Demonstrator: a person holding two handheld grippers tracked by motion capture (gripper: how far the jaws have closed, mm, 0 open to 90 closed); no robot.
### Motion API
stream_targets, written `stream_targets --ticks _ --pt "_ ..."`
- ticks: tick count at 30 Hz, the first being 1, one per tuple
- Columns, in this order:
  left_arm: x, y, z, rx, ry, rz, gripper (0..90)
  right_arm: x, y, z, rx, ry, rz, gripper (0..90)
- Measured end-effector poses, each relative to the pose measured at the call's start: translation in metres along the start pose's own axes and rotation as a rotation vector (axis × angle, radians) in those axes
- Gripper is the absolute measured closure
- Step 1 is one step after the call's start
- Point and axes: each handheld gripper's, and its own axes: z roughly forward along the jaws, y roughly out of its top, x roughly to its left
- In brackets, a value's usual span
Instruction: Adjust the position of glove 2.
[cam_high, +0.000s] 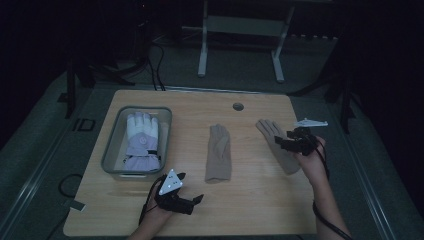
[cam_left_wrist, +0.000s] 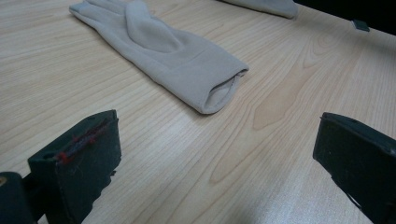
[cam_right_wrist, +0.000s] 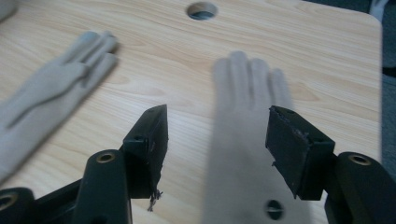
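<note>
beige glove (cam_high: 276, 141) lies flat at the table's (cam_high: 250, 210) right side, under the right gripper (cam_right_wrist: 217, 135), whose spread jaws straddle it without pinching, so the reach seems underway and lowering to clamp comes next, while the left gripper (cam_left_wrist: 215, 154) idles released.

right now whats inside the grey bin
A white and lilac padded glove lies palm down in the bin, fingers toward the far end. The bin floor beneath it is covered.

High view: dim, room beyond the table (cam_high: 250, 205) black. Gripper views: brighter, soft shadows — right glove (cam_right_wrist: 247, 140) motion-blurred; middle glove (cam_left_wrist: 163, 51) sharp, no glare.
</note>
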Motion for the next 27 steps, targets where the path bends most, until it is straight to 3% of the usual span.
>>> stream_targets --ticks 2,7,11,18,22,25,27 --pt "0.000 0.000 0.000 -0.002 0.001 -0.002 1.2 -0.012 -0.003 0.004 0.005 -0.009 -0.009 39.6" --pt "0.000 0.000 0.000 -0.003 0.001 -0.002 1.3 -0.034 -0.011 0.017 0.029 -0.005 0.028 40.9" --pt "0.000 0.000 0.000 -0.002 -0.002 -0.003 1.3 -0.043 -0.013 0.029 0.049 -0.007 0.043 41.0" --pt "0.001 0.000 -0.001 -0.009 -0.005 -0.011 1.3 -0.041 -0.018 0.052 0.085 -0.003 -0.019 40.8" --pt "0.001 -0.001 -0.001 -0.011 -0.010 -0.020 1.3 -0.040 -0.028 0.067 0.136 -0.003 -0.057 40.3" --pt "0.001 -0.001 -0.001 -0.011 -0.008 -0.019 1.3 -0.043 -0.035 0.069 0.118 0.019 -0.014 44.4" --pt "0.001 -0.001 -0.001 -0.013 -0.009 -0.023 1.2 -0.042 -0.036 0.068 0.117 0.022 -0.021 48.7"
